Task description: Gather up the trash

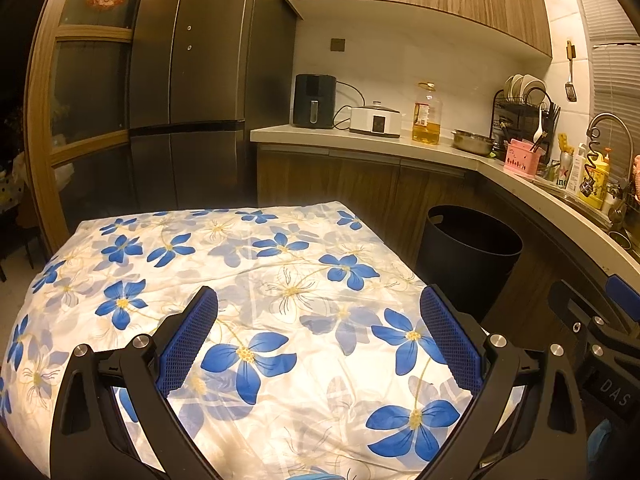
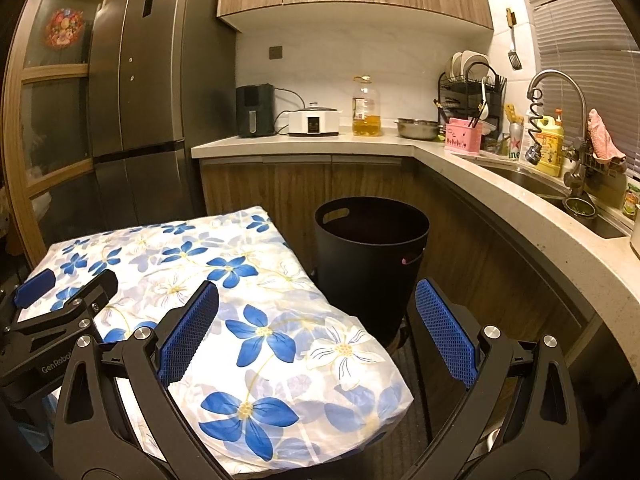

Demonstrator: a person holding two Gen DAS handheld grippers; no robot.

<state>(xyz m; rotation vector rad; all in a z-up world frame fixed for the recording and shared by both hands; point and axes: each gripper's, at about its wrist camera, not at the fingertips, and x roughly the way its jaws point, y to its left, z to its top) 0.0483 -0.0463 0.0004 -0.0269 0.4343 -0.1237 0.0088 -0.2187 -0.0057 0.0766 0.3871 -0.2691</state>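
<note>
Both grippers hang over a table draped in a blue-flowered cloth (image 1: 248, 280) — the left gripper (image 1: 320, 336) spread wide with nothing between its blue pads, the right gripper (image 2: 316, 332) likewise wide and empty. The black trash bin (image 2: 370, 256) stands on the floor just beside the table's right edge, below the countertop (image 2: 500, 184).

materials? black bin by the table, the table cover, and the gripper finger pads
Black bin: looks like matte plastic; smooth, dull wall with moulded handle cut-outs.
Table cover: thin woven fabric, probably cotton or polyester; blue flower print, creases, drapes over the corner.
Finger pads: blue, seemingly rubber or soft plastic; fine grid texture. Both the left gripper and the right gripper are open and empty.
</note>
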